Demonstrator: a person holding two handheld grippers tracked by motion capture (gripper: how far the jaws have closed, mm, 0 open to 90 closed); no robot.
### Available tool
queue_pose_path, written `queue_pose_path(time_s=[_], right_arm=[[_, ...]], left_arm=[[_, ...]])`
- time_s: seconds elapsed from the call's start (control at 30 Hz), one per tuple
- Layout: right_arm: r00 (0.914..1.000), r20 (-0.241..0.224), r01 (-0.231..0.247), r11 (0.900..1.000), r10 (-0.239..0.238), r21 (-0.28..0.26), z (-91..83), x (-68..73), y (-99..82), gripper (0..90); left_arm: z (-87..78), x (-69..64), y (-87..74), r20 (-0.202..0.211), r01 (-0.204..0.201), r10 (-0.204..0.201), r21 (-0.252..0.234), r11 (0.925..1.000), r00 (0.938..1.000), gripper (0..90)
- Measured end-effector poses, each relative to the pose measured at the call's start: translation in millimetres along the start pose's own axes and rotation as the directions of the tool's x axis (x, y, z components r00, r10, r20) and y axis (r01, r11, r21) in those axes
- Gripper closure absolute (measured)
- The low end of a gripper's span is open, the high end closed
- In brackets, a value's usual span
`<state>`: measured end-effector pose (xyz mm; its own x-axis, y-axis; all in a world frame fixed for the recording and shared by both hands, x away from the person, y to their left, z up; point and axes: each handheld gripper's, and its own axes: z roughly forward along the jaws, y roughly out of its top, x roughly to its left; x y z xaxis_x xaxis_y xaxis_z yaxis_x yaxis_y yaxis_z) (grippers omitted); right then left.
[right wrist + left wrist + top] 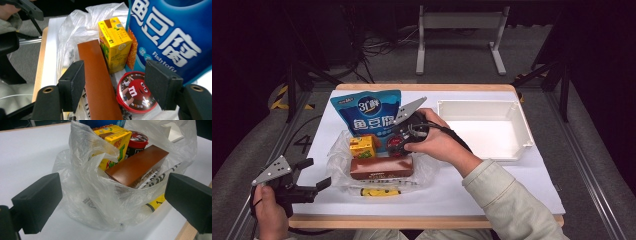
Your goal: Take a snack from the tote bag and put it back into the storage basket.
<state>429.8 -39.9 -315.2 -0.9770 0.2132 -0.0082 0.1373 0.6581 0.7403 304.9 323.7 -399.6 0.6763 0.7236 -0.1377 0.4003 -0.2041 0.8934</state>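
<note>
Right gripper jaws spread wide over round red-lidded candy tub, tub hidden by hand from above, left gripper gaping before crinkled clear plastic bag, nothing held.

blue snack pouch cut off at top edge, red-lidded tub partly behind fingers, yellow item blurred under bag

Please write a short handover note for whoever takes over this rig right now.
Left gripper: open, at the table's near left edge, facing the bag.
Right gripper: open, over the bag; red tub between its fingers, not gripped.
In the bag: yellow carton, brown box, red tub. Blue pouch lies behind.
White tray holds nothing yet.
Left: probably unpack the bag into the tray.
</note>
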Motion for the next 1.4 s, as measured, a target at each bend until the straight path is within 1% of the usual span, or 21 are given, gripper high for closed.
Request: queue_pose_path(time_s=[0.1, 0.13, 0.17, 0.2, 0.4, 0.5, 0.53, 0.6, 0.63, 0.73, 0.77, 0.83, 0.93, 1.03, 1.17, 1.2, 1.3, 1.37, 1.4], right_arm=[[0.9997, -0.005, 0.023, 0.9994, -0.023, 0.027, 5.3, -0.7, 3.9, 35.0], [0.9997, -0.005, 0.022, 0.9991, -0.022, 0.037, 7.0, 0.0, 5.5, 35.2], [0.9994, -0.009, 0.035, 0.9983, -0.035, 0.046, 8.6, -0.2, 6.9, 35.3], [0.9994, -0.012, 0.033, 0.998, -0.033, 0.053, 10.4, 0.5, 8.3, 35.3], [0.9977, -0.027, 0.066, 0.9912, -0.063, 0.115, 22.2, 1.6, 14.5, 35.4], [0.9961, -0.042, 0.082, 0.9851, -0.077, 0.151, 31.3, 3.0, 16.4, 35.5], [0.9961, -0.042, 0.082, 0.9851, -0.077, 0.151, 31.3, 3.0, 16.4, 35.5], [0.9951, -0.046, 0.095, 0.9794, -0.088, 0.179, 38.1, 3.2, 16.8, 35.5], [0.9933, -0.057, 0.111, 0.9737, -0.101, 0.199, 43.9, 3.8, 17.8, 35.5], [0.9915, -0.068, 0.123, 0.9689, -0.111, 0.215, 51.1, 6.1, 19.7, 35.3], [0.9915, -0.068, 0.123, 0.9689, -0.111, 0.215, 51.1, 6.1, 19.7, 35.3], [0.9893, -0.077, 0.139, 0.9638, -0.124, 0.228, 56.4, 7.4, 21.4, 35.2], [0.9871, -0.086, 0.153, 0.9575, -0.135, 0.245, 63.2, 8.1, 23.1, 35.2], [0.9866, -0.093, 0.153, 0.9543, -0.133, 0.256, 68.3, 8.4, 23.4, 35.1], [0.9855, -0.104, 0.158, 0.9465, -0.133, 0.282, 75.3, 10.5, 22.1, 34.9], [0.9855, -0.104, 0.158, 0.9465, -0.133, 0.282, 75.3, 10.5, 22.1, 34.9], [0.9857, -0.109, 0.156, 0.9396, -0.128, 0.305, 79.7, 12.5, 20.4, 34.8], [0.9844, -0.111, 0.165, 0.9349, -0.136, 0.314, 82.1, 12.7, 19.3, 34.8], [0.986, -0.108, 0.156, 0.9319, -0.127, 0.327, 82.6, 13.5, 18.8, 34.7]], left_arm=[[0.5, 0.0, -0.2, 0.013, -0.004, 0.004, -0.001, 1.0, 0.9999, 2.1], [0.4, 0.0, -0.2, 0.021, -0.011, 0.011, 0.004, 0.9999, 0.9997, 2.3], [0.9, -0.2, -0.2, 0.029, -0.015, 0.015, 0.0, 0.9999, 0.9995, 2.3], [1.0, -0.5, -0.2, 0.034, -0.017, 0.017, 0.001, 0.9999, 0.9993, 2.2], [0.5, -0.1, -0.2, 0.034, -0.017, 0.017, -0.002, 0.9999, 0.9993, 2.1], [1.2, -0.7, 0.2, 0.041, -0.016, 0.016, -0.001, 0.9999, 0.999, 2.1], [1.2, -0.7, 0.2, 0.041, -0.016, 0.016, -0.001, 0.9999, 0.999, 2.1], [1.4, -1.2, 0.0, 0.044, -0.022, 0.022, 0.001, 0.9998, 0.9988, 2.2], [0.5, -1.5, -0.6, 0.045, -0.02, 0.02, 0.003, 0.9998, 0.9988, 2.2], [-0.9, -1.3, -1.5, 0.043, -0.017, 0.017, 0.0, 0.9999, 0.9989, 2.1], [-1.5, -1.2, -1.8, 0.042, -0.015, 0.015, -0.001, 0.9999, 0.999, 2.1], [-2.9, -1.4, -2.6, 0.04, -0.01, 0.01, -0.001, 0.9999, 0.9992, 2.1], [-3.1, -1.6, -3.3, 0.039, -0.016, 0.016, -0.005, 0.9999, 0.9991, 2.1], [-4.0, -1.6, -3.7, 0.037, -0.011, 0.011, -0.002, 0.9999, 0.9992, 2.1], [-3.2, -1.0, -3.8, 0.039, -0.013, 0.012, 0.001, 0.9999, 0.9992, 2.1], [-3.2, -1.0, -3.8, 0.039, -0.013, 0.012, 0.001, 0.9999, 0.9992, 2.1], [-2.2, -0.3, -3.6, 0.041, -0.013, 0.012, 0.001, 0.9999, 0.9991, 2.1], [-1.8, -0.1, -3.7, 0.043, -0.011, 0.011, -0.001, 0.9999, 0.999, 2.1], [-1.6, 0.1, -3.7, 0.044, -0.01, 0.01, -0.002, 0.9999, 0.999, 2.1]])
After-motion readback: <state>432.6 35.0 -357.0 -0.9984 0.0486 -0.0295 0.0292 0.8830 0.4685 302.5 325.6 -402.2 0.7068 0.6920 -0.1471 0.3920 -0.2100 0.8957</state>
